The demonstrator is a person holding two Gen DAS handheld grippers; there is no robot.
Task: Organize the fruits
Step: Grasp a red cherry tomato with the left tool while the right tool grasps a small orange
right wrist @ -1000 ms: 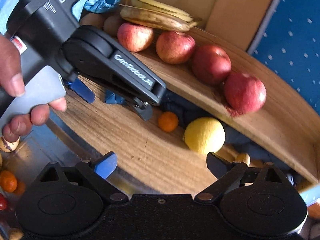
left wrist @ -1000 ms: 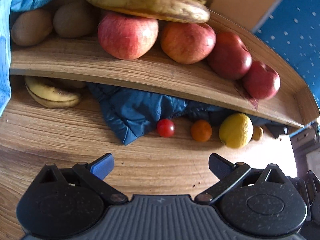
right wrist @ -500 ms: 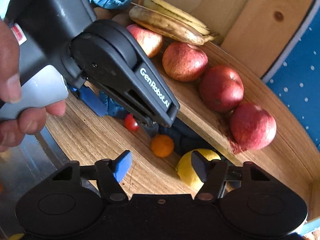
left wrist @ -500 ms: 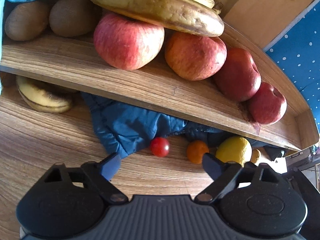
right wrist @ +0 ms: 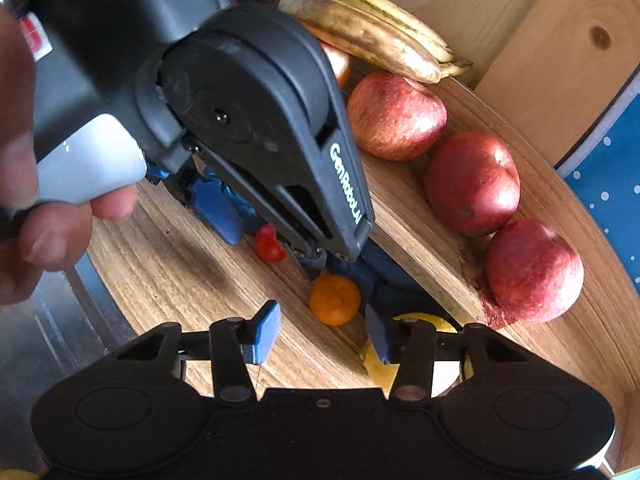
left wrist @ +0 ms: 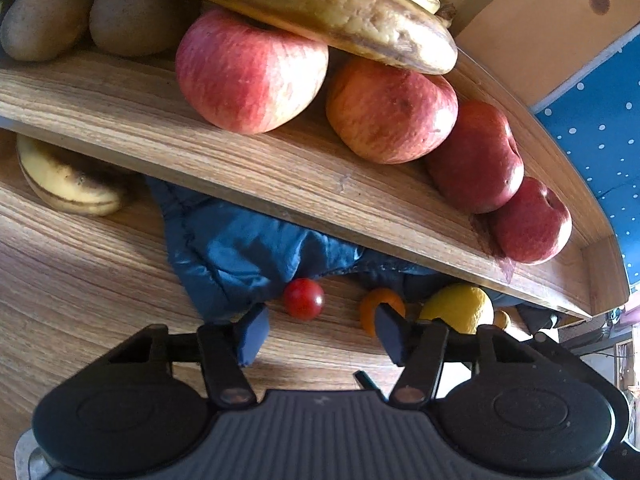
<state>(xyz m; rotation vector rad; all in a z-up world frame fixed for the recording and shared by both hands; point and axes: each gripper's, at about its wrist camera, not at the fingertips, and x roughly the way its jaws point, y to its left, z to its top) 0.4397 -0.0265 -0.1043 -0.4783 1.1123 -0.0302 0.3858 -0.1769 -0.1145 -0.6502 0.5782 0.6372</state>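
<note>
A small red tomato [left wrist: 303,298] lies on the lower wooden shelf [left wrist: 80,280], just ahead of my open left gripper [left wrist: 318,332], between its fingers' line. It shows in the right wrist view [right wrist: 269,245] between the left gripper's fingers [right wrist: 218,210]. A small orange [right wrist: 334,299] lies just ahead of my open right gripper [right wrist: 322,330]; it also shows in the left wrist view [left wrist: 370,306]. A lemon [left wrist: 460,307] lies right of it, partly under my right finger [right wrist: 378,334].
The upper shelf [left wrist: 280,168] holds several red apples [left wrist: 250,70], two bananas [left wrist: 320,4] and two kiwis [left wrist: 132,20]. A blue cloth [left wrist: 240,252] and a banana [left wrist: 66,184] lie on the lower shelf. A metal surface [right wrist: 60,320] lies at left.
Both grippers moved forward and lower toward the small fruits, and both jaws narrowed. The left now brackets the tomato; the right sits just short of the orange.
</note>
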